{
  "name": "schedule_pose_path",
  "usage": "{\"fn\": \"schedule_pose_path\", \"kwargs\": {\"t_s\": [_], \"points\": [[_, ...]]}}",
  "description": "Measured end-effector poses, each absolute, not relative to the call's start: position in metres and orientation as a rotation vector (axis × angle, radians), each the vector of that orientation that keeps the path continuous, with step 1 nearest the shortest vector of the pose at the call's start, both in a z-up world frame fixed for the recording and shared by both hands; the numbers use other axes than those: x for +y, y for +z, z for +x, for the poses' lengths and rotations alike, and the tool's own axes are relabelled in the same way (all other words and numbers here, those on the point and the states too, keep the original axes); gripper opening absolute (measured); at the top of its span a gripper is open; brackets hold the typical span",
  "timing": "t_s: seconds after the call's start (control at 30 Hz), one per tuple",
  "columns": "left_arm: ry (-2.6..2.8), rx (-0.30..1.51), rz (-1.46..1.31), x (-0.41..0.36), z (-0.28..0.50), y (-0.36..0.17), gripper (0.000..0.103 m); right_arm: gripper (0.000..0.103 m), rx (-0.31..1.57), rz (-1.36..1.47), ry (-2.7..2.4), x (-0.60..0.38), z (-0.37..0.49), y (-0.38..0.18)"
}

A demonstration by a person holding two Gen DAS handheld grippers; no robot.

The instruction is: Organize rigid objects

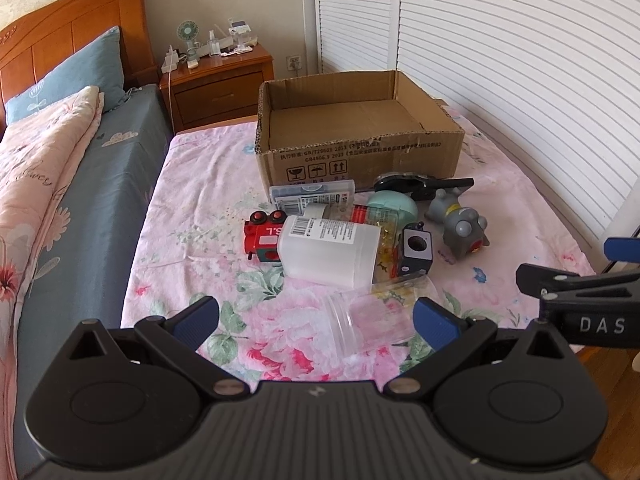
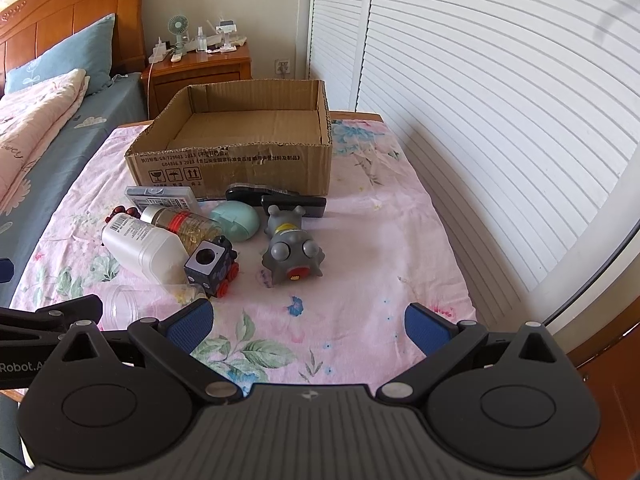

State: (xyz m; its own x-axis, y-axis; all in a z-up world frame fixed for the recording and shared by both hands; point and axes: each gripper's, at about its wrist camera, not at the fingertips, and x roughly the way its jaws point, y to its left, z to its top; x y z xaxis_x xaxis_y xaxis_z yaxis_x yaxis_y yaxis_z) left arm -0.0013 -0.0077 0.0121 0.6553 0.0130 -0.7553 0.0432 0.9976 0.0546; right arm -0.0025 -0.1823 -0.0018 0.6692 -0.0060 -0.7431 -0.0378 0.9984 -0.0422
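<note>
An open cardboard box (image 1: 416, 156) (image 2: 256, 168) stands empty at the back of the floral-covered table. In front of it lies a pile: a white bottle (image 1: 332, 250) (image 2: 140, 248), a red toy train (image 1: 262, 238), a black toy engine (image 1: 416, 250) (image 2: 212, 266), a grey toy figure (image 1: 460, 220) (image 2: 290, 246), a mint egg-shaped case (image 1: 394, 205) (image 2: 236, 220), a pill bottle (image 2: 184, 222) and a clear jar (image 1: 372, 320) (image 2: 132, 304) on its side. My left gripper (image 1: 316, 322) is open just before the clear jar. My right gripper (image 2: 308, 326) is open over bare cloth.
A clear flat case (image 1: 312, 192) and a black tool (image 1: 420, 184) lie against the box front. A bed (image 1: 60, 168) runs along the left, a nightstand (image 1: 218, 80) behind. Louvered doors (image 1: 520, 60) close the right side. The table's near edge is below both grippers.
</note>
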Motion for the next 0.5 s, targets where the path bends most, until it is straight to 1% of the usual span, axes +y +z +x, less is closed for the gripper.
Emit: {"fn": "schedule_pose_path", "kwargs": {"t_s": [0.5], "points": [[-0.148, 0.831, 0.084, 0.006, -0.003, 0.001, 0.102, 0.103, 0.797, -0.083, 0.079, -0.189, -0.001, -0.006]]}}
